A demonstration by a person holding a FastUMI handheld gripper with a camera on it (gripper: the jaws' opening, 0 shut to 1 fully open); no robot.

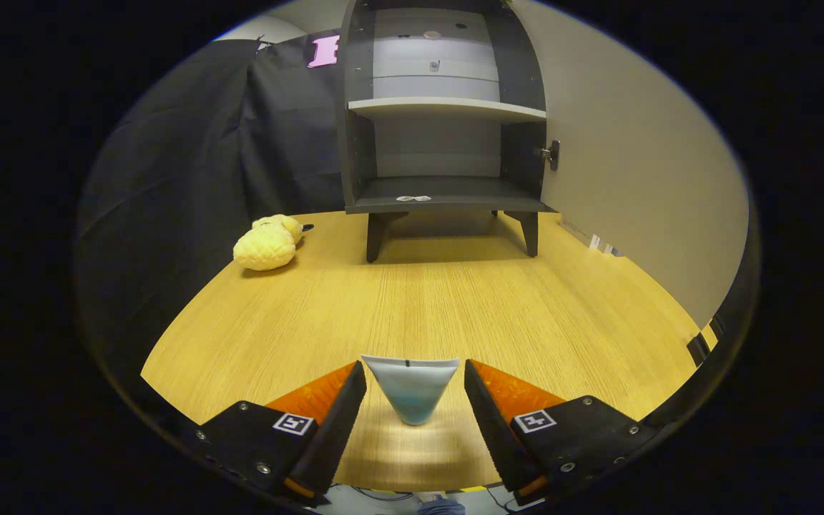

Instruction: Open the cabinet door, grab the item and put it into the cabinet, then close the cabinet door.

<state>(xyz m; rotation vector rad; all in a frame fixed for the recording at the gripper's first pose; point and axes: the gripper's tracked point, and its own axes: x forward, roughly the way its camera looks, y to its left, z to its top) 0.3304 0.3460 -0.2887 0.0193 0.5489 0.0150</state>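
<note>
Claw point(412, 400) seen nearest, spread wide with nothing between the fingers point(344, 415) but a pale cone-shaped part point(412, 390) of the tool itself, pointed end toward the camera. Held low over the near edge of the desk point(455, 307), touching nothing.

Ahead of the fingers, a broad stretch of bare light wood grain.

Farther on and off to the left, a yellow plush toy point(267, 243), lying on its side on the desk, close to the black cloth wall point(190, 164) and well apart from the claw. Knobbly rounded body nearer, smaller head part behind it; some small dark detail at its far end, too small to make out.

Straight beyond the fingers, at the far side of the desk, a dark grey cabinet point(355, 143) standing on short splayed legs. Door point(634, 164) already swung fully open to the right, pale inner face turned toward the camera, metal hinge point(549, 154) visible at its inner edge. Inside, one pale shelf point(448, 109) across the middle, a dark floor below carrying a couple of small light stickers point(413, 198) near the front lip. Toy lay left of the cabinet, outside it, just short of its front left leg.
</note>
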